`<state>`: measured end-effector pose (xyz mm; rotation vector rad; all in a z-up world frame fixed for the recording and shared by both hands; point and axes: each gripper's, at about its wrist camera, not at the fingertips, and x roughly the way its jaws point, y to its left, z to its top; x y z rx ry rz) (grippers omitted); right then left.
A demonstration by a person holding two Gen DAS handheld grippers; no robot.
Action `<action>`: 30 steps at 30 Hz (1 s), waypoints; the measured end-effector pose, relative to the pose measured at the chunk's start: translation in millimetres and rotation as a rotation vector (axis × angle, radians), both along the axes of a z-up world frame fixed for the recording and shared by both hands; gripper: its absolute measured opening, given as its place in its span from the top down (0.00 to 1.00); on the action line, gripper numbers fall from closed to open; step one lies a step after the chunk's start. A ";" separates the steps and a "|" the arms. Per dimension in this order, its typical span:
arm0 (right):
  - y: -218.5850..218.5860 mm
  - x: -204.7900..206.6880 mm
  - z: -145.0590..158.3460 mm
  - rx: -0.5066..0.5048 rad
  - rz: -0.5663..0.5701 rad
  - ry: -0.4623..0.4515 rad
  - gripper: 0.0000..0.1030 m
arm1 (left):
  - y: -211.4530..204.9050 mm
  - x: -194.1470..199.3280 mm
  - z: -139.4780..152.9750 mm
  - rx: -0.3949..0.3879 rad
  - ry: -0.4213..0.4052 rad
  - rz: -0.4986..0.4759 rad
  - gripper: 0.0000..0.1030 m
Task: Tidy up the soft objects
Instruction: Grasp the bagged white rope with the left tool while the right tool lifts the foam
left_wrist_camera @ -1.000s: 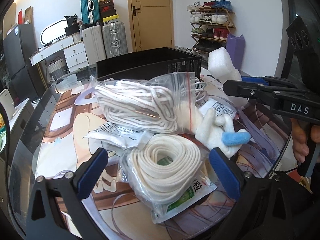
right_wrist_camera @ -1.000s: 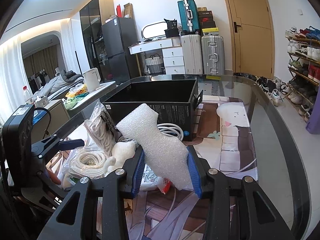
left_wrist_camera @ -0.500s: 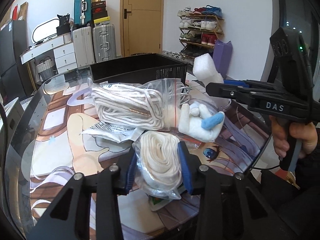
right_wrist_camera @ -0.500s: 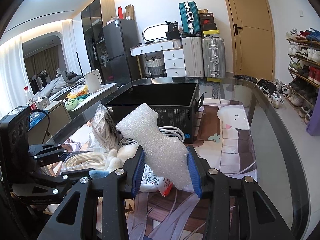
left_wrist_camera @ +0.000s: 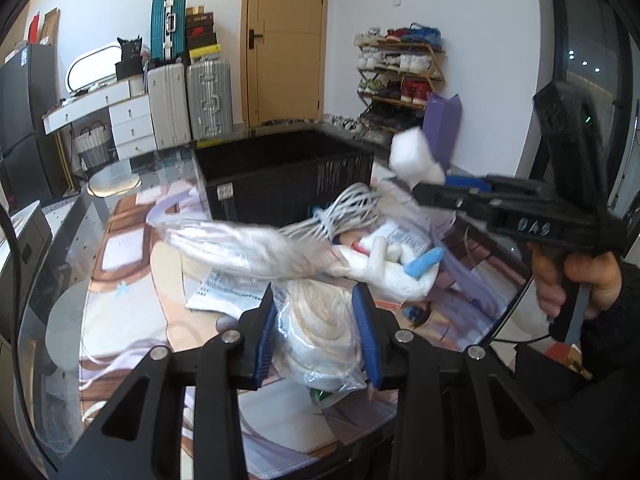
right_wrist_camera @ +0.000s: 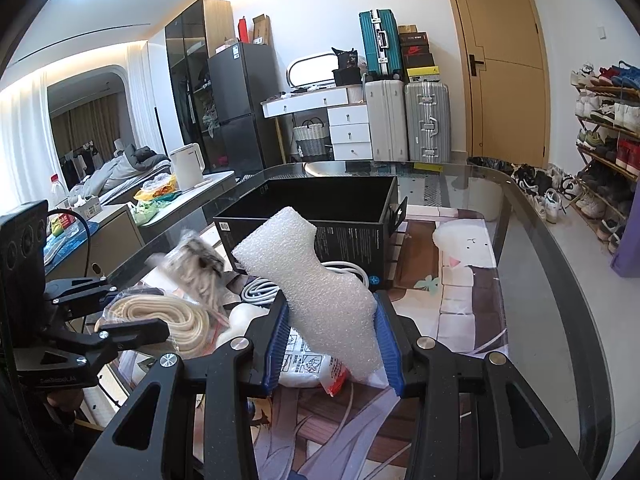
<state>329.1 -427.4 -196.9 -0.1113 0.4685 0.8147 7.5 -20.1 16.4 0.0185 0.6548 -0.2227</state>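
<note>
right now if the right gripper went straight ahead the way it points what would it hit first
Probably the black box: it stands directly beyond the foam piece held by the right gripper. Coiled white cable lies lower in between, so depth is uncertain.

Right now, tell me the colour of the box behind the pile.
Black box, with small white print on its sides; clearest in the right wrist view.

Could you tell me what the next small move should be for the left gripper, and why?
Probably lift and carry it toward the black box. The left gripper is shut on the bagged coil of white webbing, the box stands open just beyond the pile, and the right gripper is already holding the foam piece.
</note>
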 end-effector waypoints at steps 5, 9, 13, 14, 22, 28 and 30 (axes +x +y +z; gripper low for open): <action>0.0 -0.4 -0.2 -0.001 -0.002 -0.001 0.60 | -3.5 4.4 -9.6 0.010 0.038 -0.028 0.51; 0.1 -0.5 -1.0 -0.003 0.002 0.002 0.60 | -9.3 3.6 -14.8 0.052 0.045 -0.034 0.41; 0.5 -0.6 -1.7 -0.004 0.003 0.005 0.60 | -17.1 4.7 -21.9 0.093 0.044 -0.028 0.42; 0.4 -0.8 -1.7 -0.004 0.003 0.005 0.60 | -19.0 4.2 -22.0 0.109 0.032 -0.030 0.48; -0.8 -2.0 1.2 0.006 0.004 -0.005 0.60 | -13.5 -2.9 -6.3 0.056 -0.008 -0.052 0.66; -1.4 -4.5 8.5 0.014 0.006 -0.020 0.60 | -3.5 -9.3 15.7 -0.015 -0.061 -0.036 0.66; -1.5 -4.6 11.5 0.019 0.010 -0.020 0.60 | 0.4 -9.0 25.5 -0.030 -0.095 -0.008 0.66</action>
